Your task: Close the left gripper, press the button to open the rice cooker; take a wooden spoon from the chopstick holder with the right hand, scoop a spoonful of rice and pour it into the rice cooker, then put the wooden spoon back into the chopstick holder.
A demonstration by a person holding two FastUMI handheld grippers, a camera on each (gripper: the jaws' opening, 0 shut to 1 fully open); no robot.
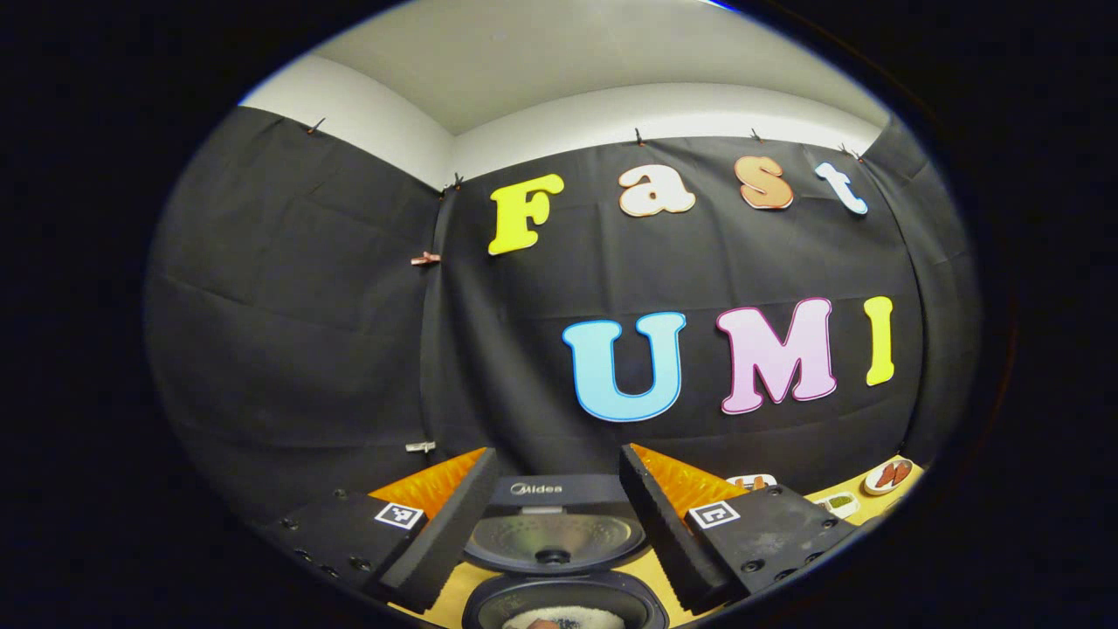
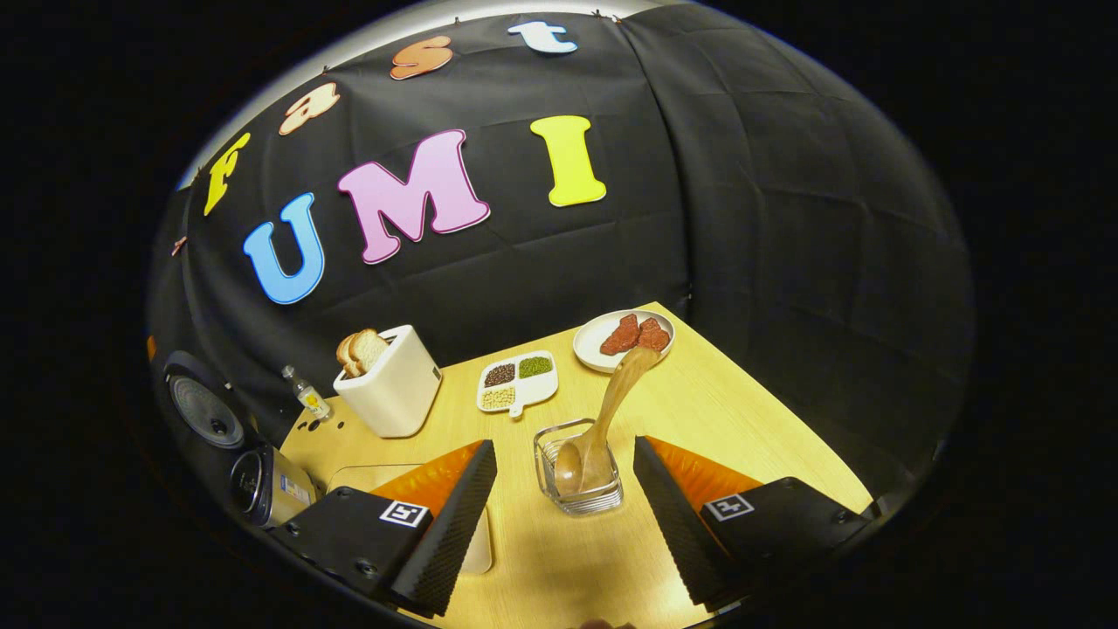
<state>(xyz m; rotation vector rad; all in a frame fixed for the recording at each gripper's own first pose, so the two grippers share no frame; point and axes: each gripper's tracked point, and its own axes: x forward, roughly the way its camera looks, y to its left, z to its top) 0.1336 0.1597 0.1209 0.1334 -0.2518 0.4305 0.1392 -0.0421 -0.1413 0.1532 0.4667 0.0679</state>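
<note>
A white toaster (image 2: 391,390) with bread slices (image 2: 360,349) in it stands on the wooden surface (image 2: 725,411), a small bottle (image 2: 308,397) just beside it. Nearby lie a divided dish of beans (image 2: 517,382) and a plate of red meat (image 2: 622,339).

Left gripper (image 1: 555,533): black angular housings, screw holes along the edges, a square black-and-white marker tag on each side, ridged finger (image 1: 441,542) faces. Right gripper (image 2: 559,524): same build, matching tags, ridged fingers (image 2: 445,524).
</note>
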